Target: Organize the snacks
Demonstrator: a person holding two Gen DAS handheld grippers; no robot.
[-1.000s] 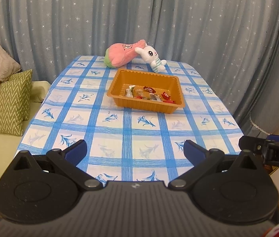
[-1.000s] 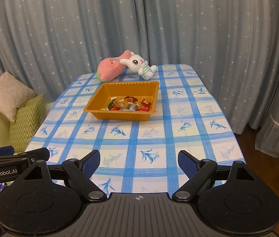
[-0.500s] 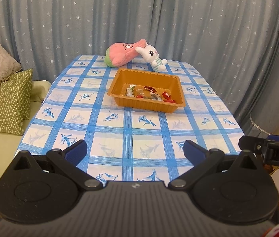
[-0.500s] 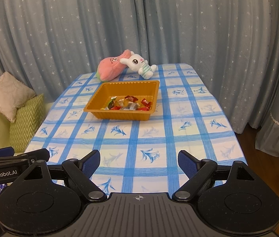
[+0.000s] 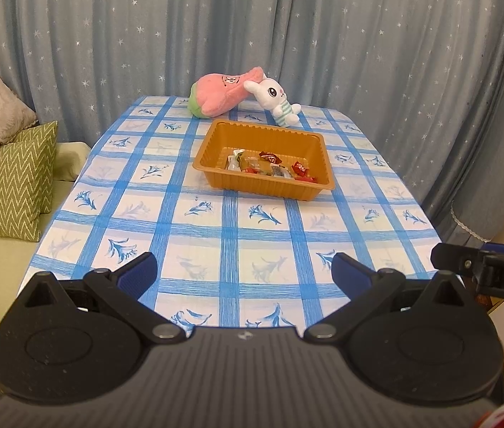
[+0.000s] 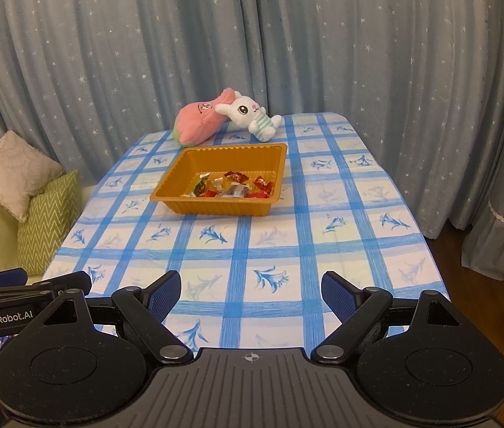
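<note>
An orange plastic tray (image 5: 216, 174) stands on the far half of the table and holds several wrapped snacks (image 5: 270, 167). It also shows in the right wrist view (image 6: 177, 203) with the snacks (image 6: 232, 189) in its near half. My left gripper (image 5: 244, 271) is open and empty, above the table's near edge, far short of the tray. My right gripper (image 6: 251, 292) is open and empty, also above the near edge. Each gripper shows at the edge of the other's view: the right one (image 5: 484, 274), the left one (image 6: 20, 292).
The table has a blue checked cloth (image 5: 237, 228). A pink plush (image 5: 220, 94) and a white rabbit plush (image 5: 275, 101) lie at the far edge behind the tray. Cushions (image 5: 16, 182) on a green sofa are at the left. Curtains hang behind.
Almost nothing has changed. The views shift very slightly; both grippers stay open above the near edge.
</note>
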